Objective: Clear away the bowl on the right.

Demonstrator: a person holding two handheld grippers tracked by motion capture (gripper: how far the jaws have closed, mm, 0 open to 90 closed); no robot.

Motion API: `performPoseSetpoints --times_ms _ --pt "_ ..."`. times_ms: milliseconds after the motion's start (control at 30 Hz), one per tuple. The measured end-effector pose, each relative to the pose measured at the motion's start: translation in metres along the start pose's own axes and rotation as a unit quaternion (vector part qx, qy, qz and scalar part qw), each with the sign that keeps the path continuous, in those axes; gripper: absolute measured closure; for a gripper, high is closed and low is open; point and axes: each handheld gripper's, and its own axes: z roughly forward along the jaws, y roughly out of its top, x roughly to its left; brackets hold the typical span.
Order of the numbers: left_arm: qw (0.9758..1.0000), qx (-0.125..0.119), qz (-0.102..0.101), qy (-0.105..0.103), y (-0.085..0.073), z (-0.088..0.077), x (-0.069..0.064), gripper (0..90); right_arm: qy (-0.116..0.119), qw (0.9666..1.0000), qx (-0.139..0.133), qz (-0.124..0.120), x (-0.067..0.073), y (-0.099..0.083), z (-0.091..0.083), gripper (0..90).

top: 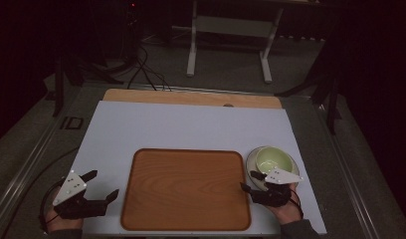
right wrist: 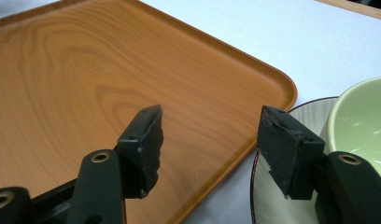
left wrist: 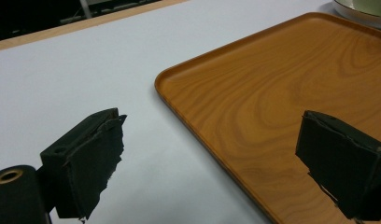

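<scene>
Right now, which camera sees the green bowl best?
The high view: the whole green bowl shows, sitting on its plate. The right gripper view catches just one side of it, and the left gripper view only a sliver at the top corner.

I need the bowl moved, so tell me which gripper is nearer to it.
Right. The right gripper sits beside the bowl; the left gripper is across the tray.

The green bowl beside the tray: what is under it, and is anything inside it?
The green bowl stands on a white plate with a dark rim, on the white table cover. Its visible inside looks empty. The plate's middle is covered by the bowl.
</scene>
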Motion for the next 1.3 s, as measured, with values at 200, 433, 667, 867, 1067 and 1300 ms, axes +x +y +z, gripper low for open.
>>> performPoseSetpoints --times_ms 200,433,667,867,1067,1300 --pt "1.0000 0.000 0.003 0.000 0.000 0.000 0.000 7.6 0.003 1.0000 -0.002 -0.002 -0.001 0.000 0.000 39.7" --pt "1.0000 -0.003 -0.002 0.003 0.000 -0.001 0.001 7.7 0.006 1.0000 -0.002 -0.003 -0.002 0.001 0.000 39.4" --pt "1.0000 -0.004 -0.002 0.004 0.000 -0.001 0.002 7.7 0.009 0.9999 -0.005 -0.007 -0.002 0.002 -0.001 39.4" --pt "1.0000 -0.004 -0.004 0.004 0.000 0.000 0.003 7.7 0.009 0.9999 -0.010 -0.007 -0.003 0.004 -0.003 39.3" --pt "1.0000 -0.004 -0.006 0.005 -0.001 0.000 0.003 7.8 0.009 0.9998 -0.016 -0.006 -0.005 0.008 -0.006 39.3" --pt "1.0000 -0.004 -0.005 0.007 0.000 0.000 0.003 8.0 0.009 0.9996 -0.024 -0.009 -0.005 0.013 -0.008 39.3"
